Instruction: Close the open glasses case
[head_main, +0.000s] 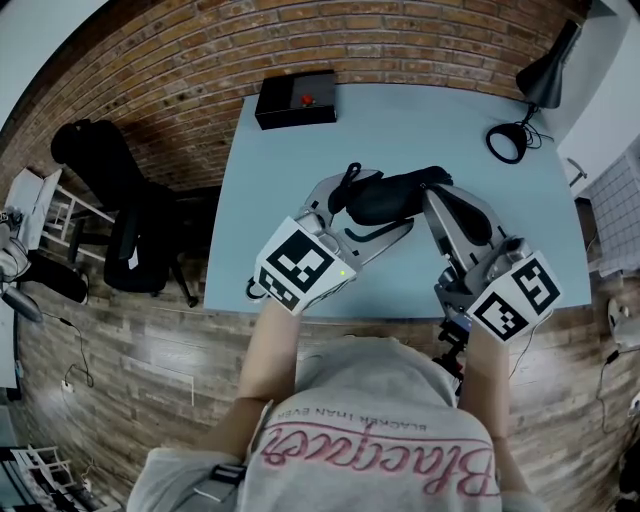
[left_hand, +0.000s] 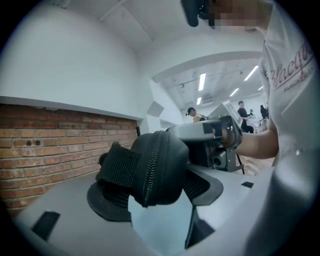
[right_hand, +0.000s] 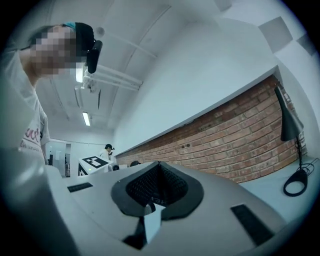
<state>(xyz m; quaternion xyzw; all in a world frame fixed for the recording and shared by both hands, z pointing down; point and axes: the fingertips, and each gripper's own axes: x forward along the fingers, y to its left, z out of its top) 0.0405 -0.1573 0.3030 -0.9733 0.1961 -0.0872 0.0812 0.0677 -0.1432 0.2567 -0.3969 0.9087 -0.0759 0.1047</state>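
From above, the pale blue table (head_main: 400, 130) bears the black glasses case (head_main: 395, 195), lying between both tools' tips. Only the view from the left gripper (left_hand: 159, 197) shows its zip (left_hand: 150, 165) closed, that end sitting between jaws partly apart. The right gripper (right_hand: 157, 192) has its jaws pinched together at the other end, on what I cannot tell. Pink shirt lettering (head_main: 375, 465) begins "Blac".

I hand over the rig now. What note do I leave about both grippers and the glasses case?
Left gripper: jaws apart, one end of the case between them, seemingly not clamped.
Right gripper: jaws together at the case's other end; what they pinch is hidden.
Case: over the table, between both grippers.
Done: zip looks closed at the left gripper's end.
Left: check the rest, release.
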